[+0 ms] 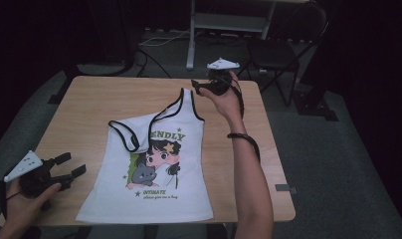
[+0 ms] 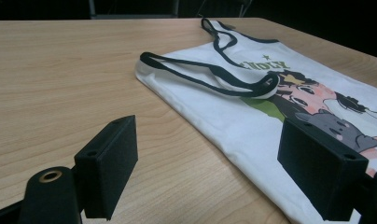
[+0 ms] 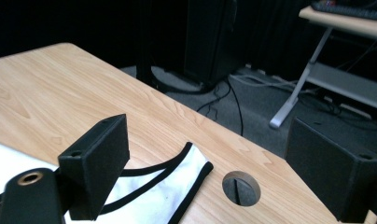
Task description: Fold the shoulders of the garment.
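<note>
Lying flat mid-surface (image 1: 79, 99), the white tank top (image 1: 154, 189) had its hem at the near edge & one black-trimmed strap folded over the print. L hand-held gripper (image 1: 72, 167) hovered near its lower-left side, jaws wide, empty. R hand-held gripper (image 1: 196, 87) sat above the far strap (image 3: 177, 186), jaws wide, holding nothing. Beyond: a chair (image 1: 278, 50).
</note>
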{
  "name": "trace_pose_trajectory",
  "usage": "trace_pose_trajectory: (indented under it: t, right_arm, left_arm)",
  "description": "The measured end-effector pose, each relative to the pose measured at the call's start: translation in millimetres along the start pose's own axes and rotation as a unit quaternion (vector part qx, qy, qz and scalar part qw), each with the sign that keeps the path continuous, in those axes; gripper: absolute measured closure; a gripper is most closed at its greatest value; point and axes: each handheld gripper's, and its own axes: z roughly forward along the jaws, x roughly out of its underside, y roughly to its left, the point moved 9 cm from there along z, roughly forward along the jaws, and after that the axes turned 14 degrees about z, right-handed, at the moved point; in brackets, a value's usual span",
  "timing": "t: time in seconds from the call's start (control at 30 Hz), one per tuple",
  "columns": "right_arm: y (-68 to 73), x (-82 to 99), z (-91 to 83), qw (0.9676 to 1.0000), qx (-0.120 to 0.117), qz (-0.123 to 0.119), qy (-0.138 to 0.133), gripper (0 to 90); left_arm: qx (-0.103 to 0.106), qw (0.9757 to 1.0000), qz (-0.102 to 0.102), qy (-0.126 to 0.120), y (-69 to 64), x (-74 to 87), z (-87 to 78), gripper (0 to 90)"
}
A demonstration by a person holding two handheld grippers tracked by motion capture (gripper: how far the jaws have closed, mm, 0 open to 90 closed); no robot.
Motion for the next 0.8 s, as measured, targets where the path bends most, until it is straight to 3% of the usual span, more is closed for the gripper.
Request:
trace_pose_trajectory:
  t: [0.07,0.27,0.33,0.8]
  right_arm:
    - [-3.3,2.3,15.0,0.9999,0.001,0.011,0.008,13.4]
    - [-12.6,10.2,39.0,0.9993,0.010,0.022,0.029,16.6]
    - [-15.5,11.4,45.1,0.9990,0.008,0.033,0.030,21.9]
    - [-29.0,22.7,88.2,0.9955,0.024,0.061,0.068,31.9]
  left_arm:
    - [-0.003,1.0000,-0.006,-0.004,0.7,-0.4,-0.1,19.8]
    - [-0.003,1.0000,0.003,0.001,0.9,0.5,0.0,19.8]
    - [-0.002,1.0000,0.005,0.002,0.4,0.5,0.0,19.8]
    - [-0.003,1.0000,0.004,0.003,0.5,0.8,0.0,19.8]
